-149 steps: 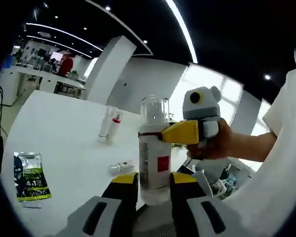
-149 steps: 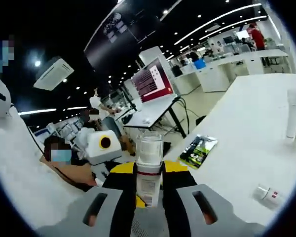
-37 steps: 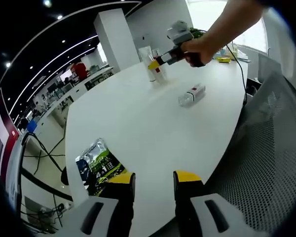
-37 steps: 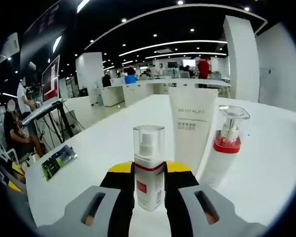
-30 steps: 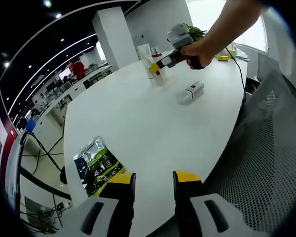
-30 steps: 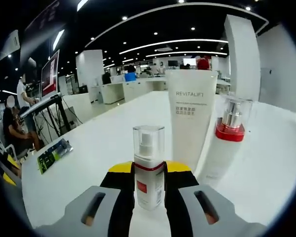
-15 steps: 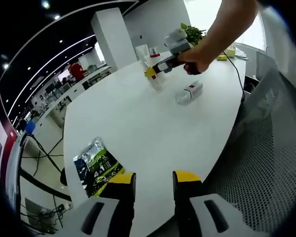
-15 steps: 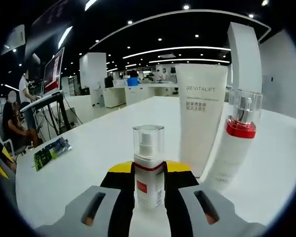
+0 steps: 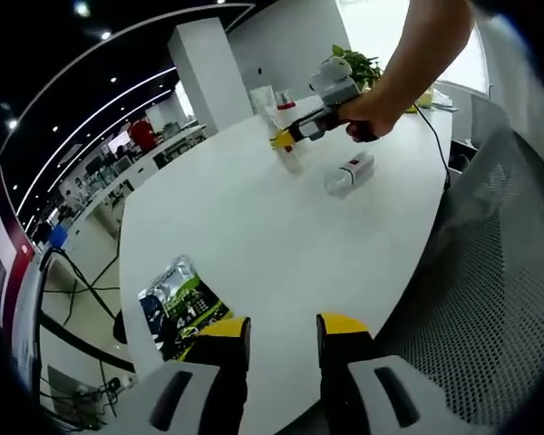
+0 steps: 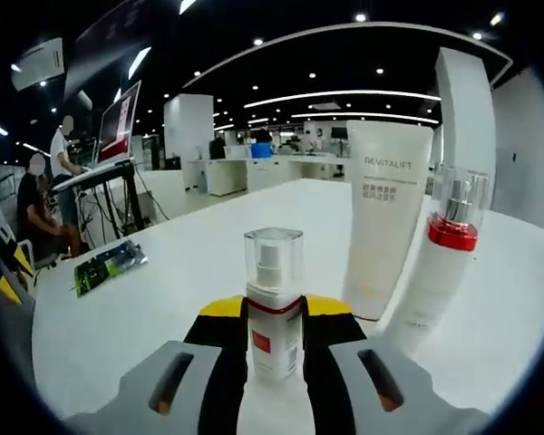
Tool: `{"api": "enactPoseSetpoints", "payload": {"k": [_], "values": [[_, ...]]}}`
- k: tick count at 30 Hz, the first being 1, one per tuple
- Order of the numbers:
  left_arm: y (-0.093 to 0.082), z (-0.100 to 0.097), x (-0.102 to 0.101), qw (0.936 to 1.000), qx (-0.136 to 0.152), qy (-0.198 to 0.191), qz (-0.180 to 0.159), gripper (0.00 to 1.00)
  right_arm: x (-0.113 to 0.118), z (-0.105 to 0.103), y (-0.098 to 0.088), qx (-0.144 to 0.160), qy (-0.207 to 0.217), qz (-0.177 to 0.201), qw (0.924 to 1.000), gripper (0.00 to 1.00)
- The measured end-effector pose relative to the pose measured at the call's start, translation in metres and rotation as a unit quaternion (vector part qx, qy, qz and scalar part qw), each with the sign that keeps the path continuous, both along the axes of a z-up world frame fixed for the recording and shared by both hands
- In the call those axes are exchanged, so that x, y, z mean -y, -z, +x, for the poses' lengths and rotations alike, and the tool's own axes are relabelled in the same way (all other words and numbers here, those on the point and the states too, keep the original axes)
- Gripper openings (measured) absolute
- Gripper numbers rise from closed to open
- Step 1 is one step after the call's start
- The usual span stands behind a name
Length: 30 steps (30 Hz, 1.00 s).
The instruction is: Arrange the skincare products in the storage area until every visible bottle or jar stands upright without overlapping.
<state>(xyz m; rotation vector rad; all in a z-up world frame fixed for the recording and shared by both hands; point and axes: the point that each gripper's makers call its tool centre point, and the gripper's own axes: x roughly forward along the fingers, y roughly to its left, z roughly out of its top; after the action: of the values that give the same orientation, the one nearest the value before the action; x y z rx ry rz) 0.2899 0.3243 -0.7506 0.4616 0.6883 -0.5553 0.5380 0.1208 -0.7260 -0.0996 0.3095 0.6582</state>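
Fingers (image 10: 228, 349) w/ spray bottle (image 10: 274, 304), near tube (image 10: 384, 217)

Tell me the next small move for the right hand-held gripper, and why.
Probably lower the spray bottle onto the white table and release. The right hand-held gripper holds it upright, beside the standing Revitalift tube and red-collared pump bottle, apart from both.

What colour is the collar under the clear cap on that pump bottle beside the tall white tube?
Red, on a white pump bottle; the right gripper view shows it best.
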Motion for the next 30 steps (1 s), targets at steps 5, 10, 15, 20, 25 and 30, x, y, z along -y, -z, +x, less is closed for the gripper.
{"api": "enactPoseSetpoints", "payload": {"k": [5,10,15,20,25,30], "values": [[0.000,0.000,0.000,1.0000,0.002,0.001,0.003,0.30,0.004,-0.004,0.000,0.000,0.013,0.008,0.9999,0.20],[-0.001,0.001,-0.001,1.0000,0.006,0.002,0.004,0.30,0.012,-0.009,0.001,-0.002,0.024,0.011,0.9997,0.20],[-0.003,0.002,-0.001,0.9999,0.009,0.000,0.005,0.30,0.011,-0.014,0.003,-0.004,0.023,0.003,0.9997,0.20],[-0.002,0.002,-0.001,0.9999,0.009,0.001,0.007,0.30,0.011,-0.007,0.003,-0.004,0.037,-0.011,0.9992,0.20],[-0.002,0.001,-0.001,0.9999,0.008,0.002,0.008,0.30,0.013,0.004,0.005,-0.002,0.057,-0.017,0.9982,0.20],[0.000,0.001,-0.002,0.9999,0.005,0.002,0.010,0.29,0.017,0.013,0.004,0.001,0.068,-0.015,0.9976,0.20]]}}
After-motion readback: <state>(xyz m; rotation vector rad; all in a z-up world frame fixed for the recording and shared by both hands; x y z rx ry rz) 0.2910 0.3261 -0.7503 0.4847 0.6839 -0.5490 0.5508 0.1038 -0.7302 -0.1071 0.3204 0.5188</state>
